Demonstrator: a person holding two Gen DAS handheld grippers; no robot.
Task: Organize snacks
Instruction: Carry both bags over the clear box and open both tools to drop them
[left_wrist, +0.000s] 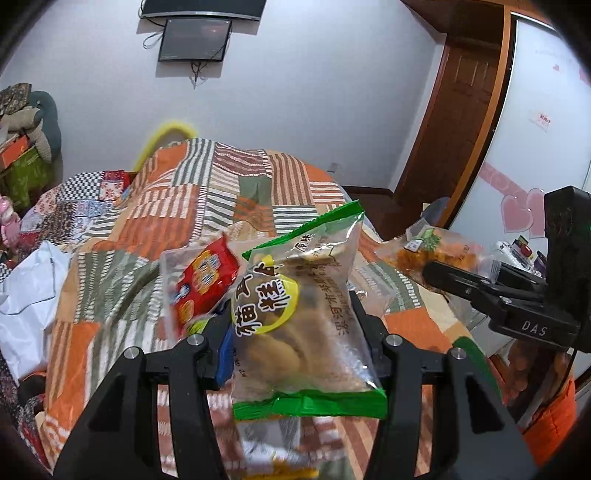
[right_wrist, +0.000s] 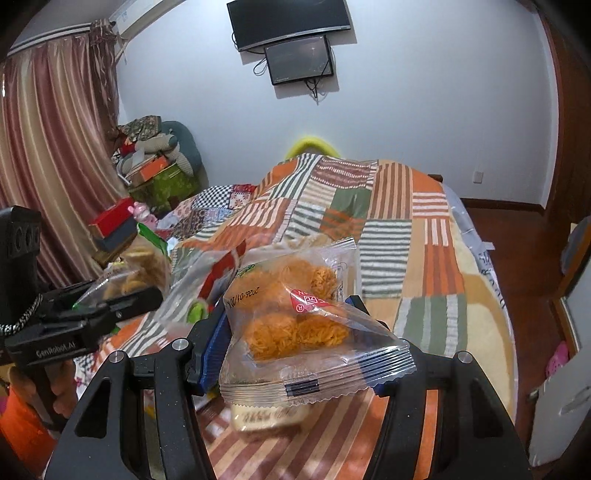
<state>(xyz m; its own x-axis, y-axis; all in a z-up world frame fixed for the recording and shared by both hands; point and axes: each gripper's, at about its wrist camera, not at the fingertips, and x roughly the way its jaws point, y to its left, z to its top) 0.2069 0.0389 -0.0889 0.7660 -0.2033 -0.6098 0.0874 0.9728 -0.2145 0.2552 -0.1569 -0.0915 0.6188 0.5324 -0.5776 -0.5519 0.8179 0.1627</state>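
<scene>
My left gripper is shut on a clear packet with green ends, a yellow label and brown pastries inside, held up above the quilt. My right gripper is shut on a clear packet of orange shredded balls. Each view catches the other tool: the right gripper with its orange packet at the right, the left gripper with its green-ended packet at the left. A red-printed snack packet sits between them by the quilt. Another pale packet lies under the right gripper.
A patchwork orange, green and striped quilt covers the bed. White plastic lies at its left edge. Boxes and cushions pile up by the curtain. Screens hang on the far wall; a wooden door stands at right.
</scene>
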